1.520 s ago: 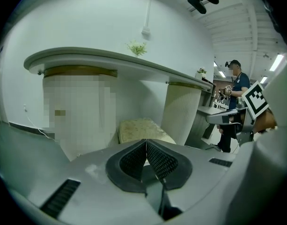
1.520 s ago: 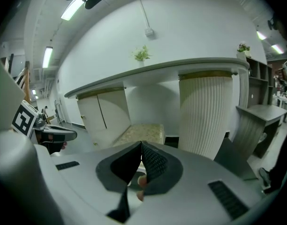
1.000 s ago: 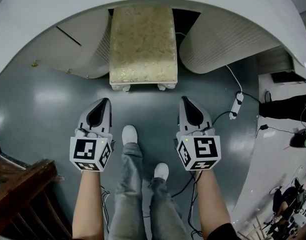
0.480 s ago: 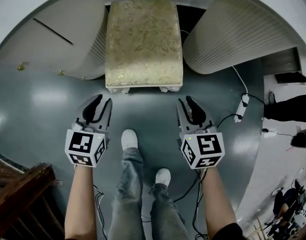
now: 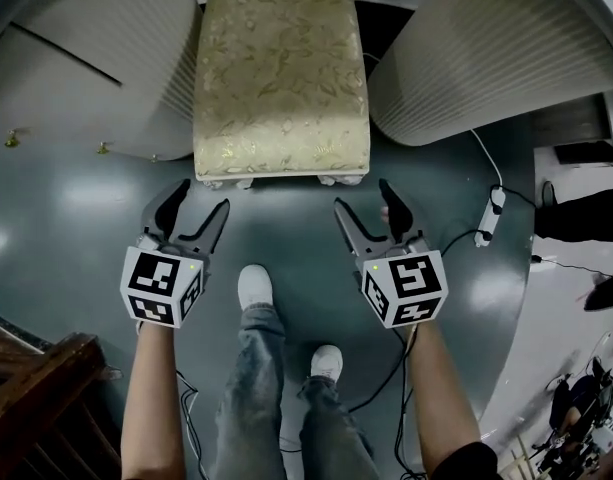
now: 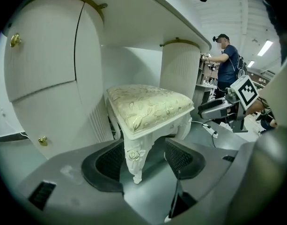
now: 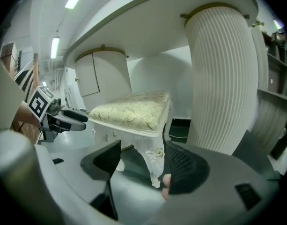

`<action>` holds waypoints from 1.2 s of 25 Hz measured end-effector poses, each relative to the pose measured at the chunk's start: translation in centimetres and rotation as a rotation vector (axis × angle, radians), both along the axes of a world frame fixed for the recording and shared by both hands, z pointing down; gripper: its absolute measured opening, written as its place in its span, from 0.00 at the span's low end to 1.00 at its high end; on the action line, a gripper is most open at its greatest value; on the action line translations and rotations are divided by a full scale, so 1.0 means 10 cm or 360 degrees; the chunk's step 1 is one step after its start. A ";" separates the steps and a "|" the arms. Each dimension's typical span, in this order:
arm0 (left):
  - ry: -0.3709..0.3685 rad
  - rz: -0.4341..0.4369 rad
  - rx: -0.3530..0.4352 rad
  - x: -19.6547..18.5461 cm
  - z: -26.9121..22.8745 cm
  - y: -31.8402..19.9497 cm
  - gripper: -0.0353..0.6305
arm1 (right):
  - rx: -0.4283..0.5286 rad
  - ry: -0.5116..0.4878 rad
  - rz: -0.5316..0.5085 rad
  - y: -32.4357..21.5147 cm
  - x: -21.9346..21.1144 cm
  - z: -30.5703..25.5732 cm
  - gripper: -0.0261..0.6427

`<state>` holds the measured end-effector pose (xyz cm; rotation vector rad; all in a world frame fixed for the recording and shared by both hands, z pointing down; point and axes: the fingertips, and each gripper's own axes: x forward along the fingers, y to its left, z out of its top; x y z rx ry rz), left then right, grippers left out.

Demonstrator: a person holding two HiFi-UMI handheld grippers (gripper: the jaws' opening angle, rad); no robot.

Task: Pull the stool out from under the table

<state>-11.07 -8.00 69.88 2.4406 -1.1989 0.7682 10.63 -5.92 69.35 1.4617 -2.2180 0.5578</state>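
The stool has a cream-and-gold cushion and white carved legs and stands between the table's two pedestals, its far end under the tabletop. My left gripper is just short of its near left corner, and its jaws have just been opening. In the left gripper view the near left leg shows in the gap between the pads, untouched. My right gripper is near the right corner, and its jaws have just been opening too. In the right gripper view the near right leg stands between the pads, untouched.
A white cabinet pedestal with gold knobs flanks the stool on the left and a fluted pedestal on the right. A power strip with cables lies on the floor at the right. My shoes are behind the grippers. Dark wooden furniture is at the lower left.
Both grippers went from shut to wide open and moved forward towards the stool's near corners. The stool looms larger in the head view.
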 end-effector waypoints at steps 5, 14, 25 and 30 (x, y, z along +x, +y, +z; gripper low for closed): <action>-0.0032 0.0035 -0.0034 -0.03 0.20 -0.09 0.47 | -0.0021 0.0021 -0.0023 -0.07 0.01 0.21 0.56; -0.0087 0.0137 -0.0075 0.00 0.43 -0.27 0.50 | -0.0047 0.0063 -0.0066 -0.27 -0.02 0.43 0.56; -0.0132 0.0267 -0.0099 0.10 0.56 -0.39 0.50 | -0.0044 0.0156 -0.0147 -0.45 -0.08 0.51 0.56; -0.0154 0.0322 -0.0138 0.12 0.57 -0.39 0.50 | -0.0042 0.0198 -0.0173 -0.46 -0.10 0.49 0.56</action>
